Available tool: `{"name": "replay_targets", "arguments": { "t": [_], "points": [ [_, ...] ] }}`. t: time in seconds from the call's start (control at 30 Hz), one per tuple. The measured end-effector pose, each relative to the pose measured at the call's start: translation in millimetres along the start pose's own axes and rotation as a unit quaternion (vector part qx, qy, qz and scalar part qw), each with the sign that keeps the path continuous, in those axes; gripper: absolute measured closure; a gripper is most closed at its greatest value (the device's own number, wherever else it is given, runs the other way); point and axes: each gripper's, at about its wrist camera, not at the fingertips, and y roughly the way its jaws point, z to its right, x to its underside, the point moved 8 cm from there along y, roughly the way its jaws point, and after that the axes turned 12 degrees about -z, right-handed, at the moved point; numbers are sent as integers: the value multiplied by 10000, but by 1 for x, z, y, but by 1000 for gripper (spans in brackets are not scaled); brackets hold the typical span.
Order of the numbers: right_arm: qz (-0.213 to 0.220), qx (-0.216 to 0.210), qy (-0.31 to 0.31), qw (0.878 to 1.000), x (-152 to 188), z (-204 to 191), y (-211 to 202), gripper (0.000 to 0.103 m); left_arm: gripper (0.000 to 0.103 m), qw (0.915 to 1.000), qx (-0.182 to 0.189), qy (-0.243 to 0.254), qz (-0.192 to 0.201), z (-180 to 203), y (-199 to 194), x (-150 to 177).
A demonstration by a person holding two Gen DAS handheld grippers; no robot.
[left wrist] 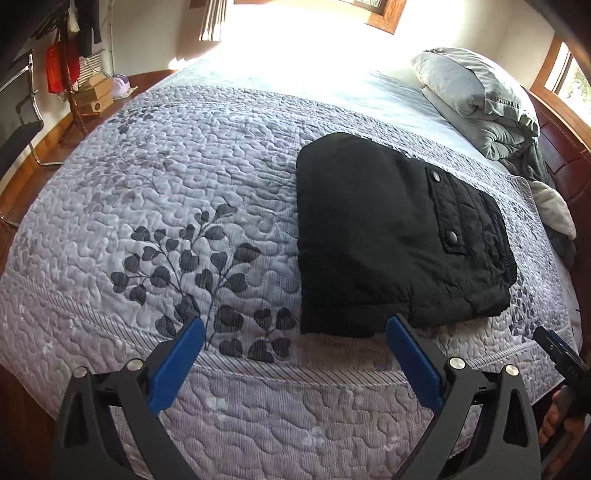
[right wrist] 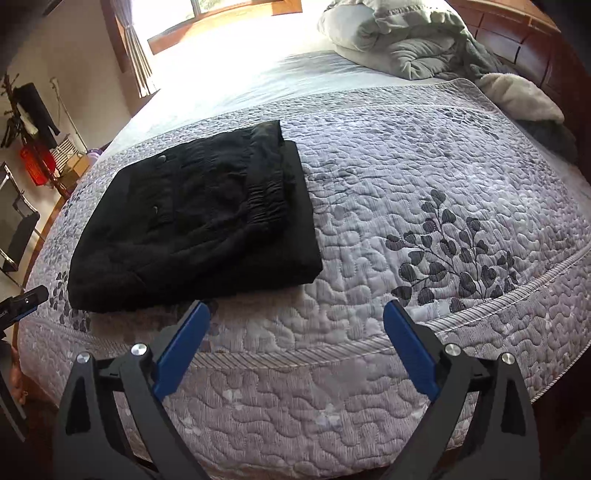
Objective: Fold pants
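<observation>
The black pants [left wrist: 391,236] lie folded into a compact rectangle on the quilted bedspread [left wrist: 184,192], pocket flap with two snaps on top. They also show in the right wrist view [right wrist: 195,221], elastic waistband toward the right. My left gripper [left wrist: 295,325] is open and empty, hovering above the bed's near edge just in front of the pants. My right gripper [right wrist: 297,308] is open and empty, in front of the pants' right corner. Neither gripper touches the pants.
Grey pillows and a crumpled blanket [left wrist: 476,96] sit at the head of the bed by a wooden headboard [right wrist: 517,33]. A chair [left wrist: 18,122], coat stand and boxes [left wrist: 92,92] stand on the floor at left. The quilt [right wrist: 443,184] is bare right of the pants.
</observation>
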Motion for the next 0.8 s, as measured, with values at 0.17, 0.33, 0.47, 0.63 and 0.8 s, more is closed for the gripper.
{"name": "replay_targets", "arguments": {
  "t": [0.17, 0.33, 0.47, 0.63, 0.8],
  "points": [
    [-18, 144, -161, 9998, 7, -26, -5, 7, 4, 9997, -206, 157, -36, 17, -6, 14],
    [16, 232, -150, 9996, 11, -35, -14, 7, 4, 9984, -424, 383, -12, 29, -14, 22],
    [95, 261, -221, 9994, 14, -43, -26, 7, 4, 9968, -565, 568, 13, 38, -23, 27],
    [176, 415, -332, 9984, 17, -49, -41, 6, 4, 9967, -509, 618, 164, 47, -40, 33],
    [214, 481, -354, 9980, 20, -54, -52, 6, 4, 9963, -542, 591, 309, 47, -55, 36]
  ]
}}
